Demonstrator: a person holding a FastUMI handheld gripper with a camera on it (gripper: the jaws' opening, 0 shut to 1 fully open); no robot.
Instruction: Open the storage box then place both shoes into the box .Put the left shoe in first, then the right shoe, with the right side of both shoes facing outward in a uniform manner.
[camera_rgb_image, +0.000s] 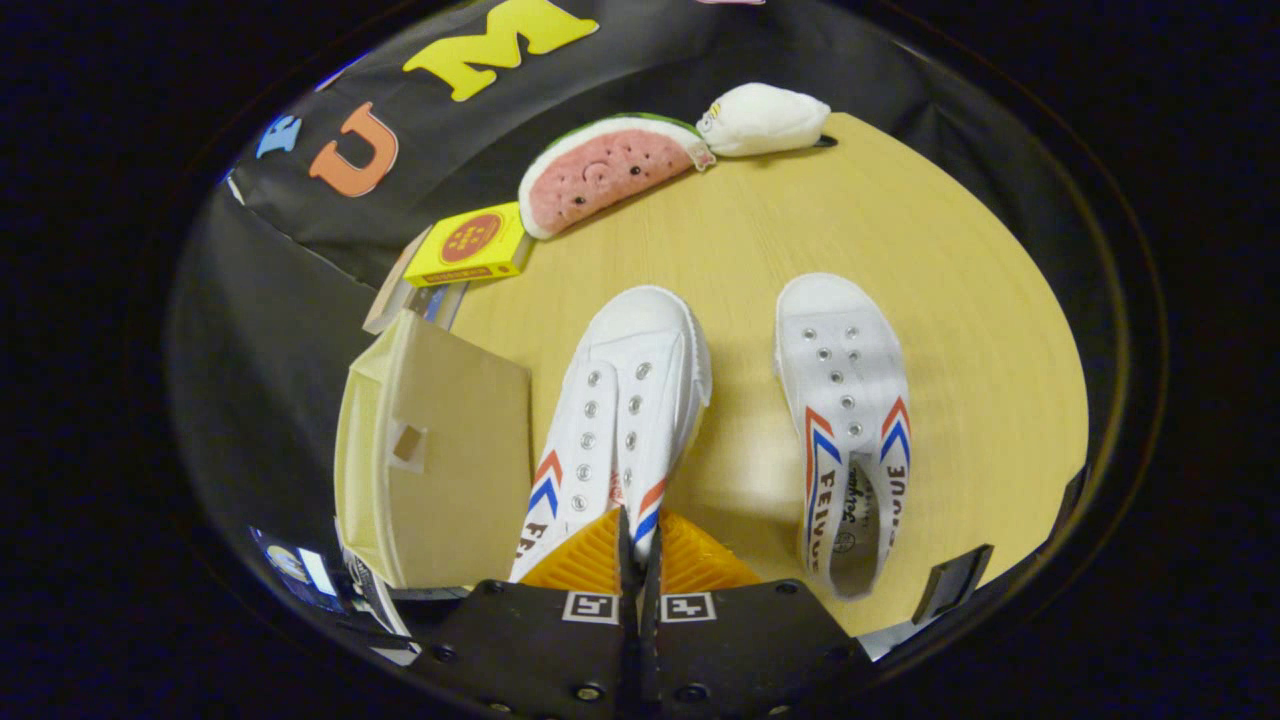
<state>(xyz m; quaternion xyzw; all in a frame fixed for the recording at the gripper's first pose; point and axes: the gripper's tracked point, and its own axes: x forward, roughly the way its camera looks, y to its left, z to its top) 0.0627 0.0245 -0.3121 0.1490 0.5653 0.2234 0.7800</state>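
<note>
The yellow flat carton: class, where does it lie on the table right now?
In the gripper view, the yellow flat carton lies at the wooden table's far edge, beyond the beige storage box, beside the watermelon-slice plush toy.

Bare table (750, 230) beyond shoes (640, 400); storage box (450, 460) blocks left.

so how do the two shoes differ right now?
The shoe by the box has the gripper shut on its heel end; the other shoe lies free on the table. The first's collar is hidden by the fingers; the other's opening shows. Both are white with red-blue chevrons, toes pointing away.
</note>
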